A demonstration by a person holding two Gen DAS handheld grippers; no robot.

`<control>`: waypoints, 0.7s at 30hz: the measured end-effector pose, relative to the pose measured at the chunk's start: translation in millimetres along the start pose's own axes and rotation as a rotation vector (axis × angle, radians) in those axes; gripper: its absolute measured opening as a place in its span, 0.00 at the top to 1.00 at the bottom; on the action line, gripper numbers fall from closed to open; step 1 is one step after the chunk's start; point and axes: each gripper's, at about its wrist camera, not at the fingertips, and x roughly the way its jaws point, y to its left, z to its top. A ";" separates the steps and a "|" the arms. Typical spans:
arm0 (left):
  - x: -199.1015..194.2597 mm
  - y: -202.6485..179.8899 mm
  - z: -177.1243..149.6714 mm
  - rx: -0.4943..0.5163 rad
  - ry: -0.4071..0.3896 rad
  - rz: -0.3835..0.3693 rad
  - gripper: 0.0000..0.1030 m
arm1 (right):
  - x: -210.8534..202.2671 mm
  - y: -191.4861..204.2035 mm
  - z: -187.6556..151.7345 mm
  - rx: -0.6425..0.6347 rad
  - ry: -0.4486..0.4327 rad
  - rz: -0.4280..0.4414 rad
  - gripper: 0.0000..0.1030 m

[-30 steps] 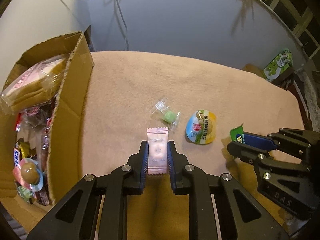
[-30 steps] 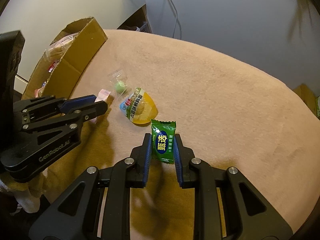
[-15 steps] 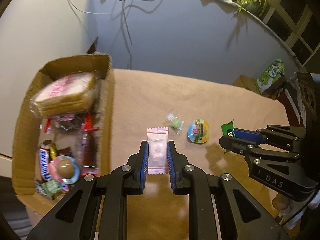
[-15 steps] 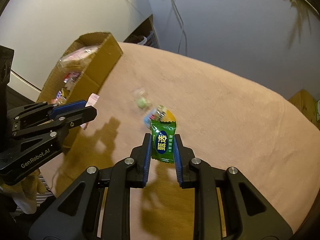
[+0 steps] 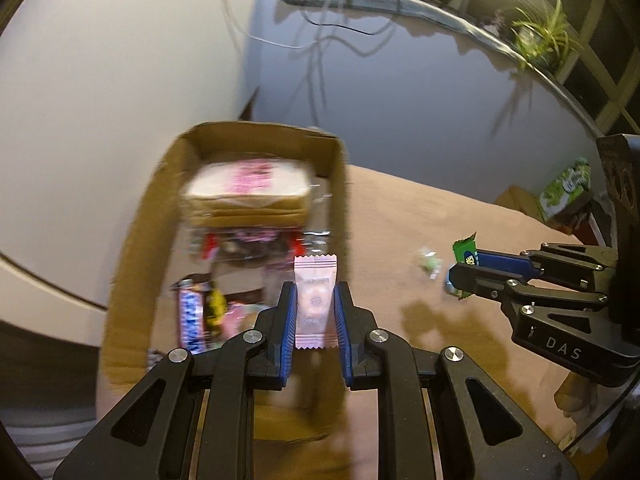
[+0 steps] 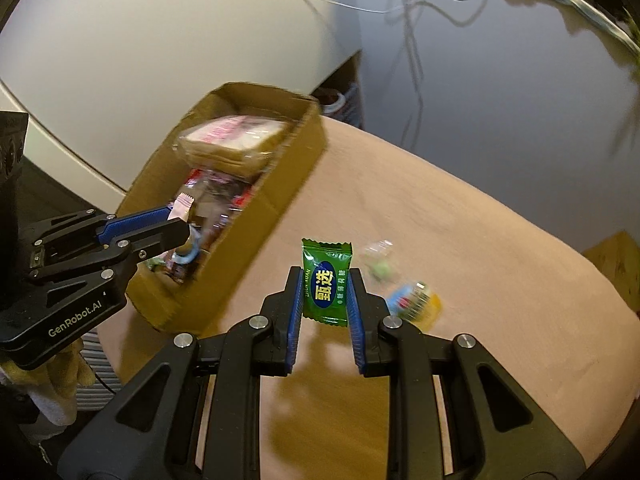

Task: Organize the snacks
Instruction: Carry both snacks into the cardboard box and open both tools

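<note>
While clamping a pink candy [image 5: 315, 302], the left hand-held gripper [image 5: 316, 308] points steeply downward.

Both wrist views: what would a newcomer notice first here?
The left gripper holds a pink candy packet up in front of the open cardboard box of snacks. The right gripper holds a green candy packet above the tan tabletop, where two small snacks lie loose.
</note>
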 end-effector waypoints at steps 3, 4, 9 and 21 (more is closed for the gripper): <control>-4.8 16.1 -4.4 -0.025 -0.003 0.015 0.84 | 7.0 16.0 6.7 -0.026 0.005 0.011 0.79; -6.3 20.0 -5.9 -0.030 -0.004 0.021 0.84 | 9.1 21.7 9.3 -0.035 0.006 0.016 0.79; -12.2 38.7 -10.6 -0.061 -0.013 0.042 0.84 | 20.8 45.4 20.5 -0.073 0.013 0.037 0.79; -17.1 65.4 -14.5 -0.106 -0.021 0.059 0.84 | 35.4 81.5 31.2 -0.125 0.038 0.073 0.79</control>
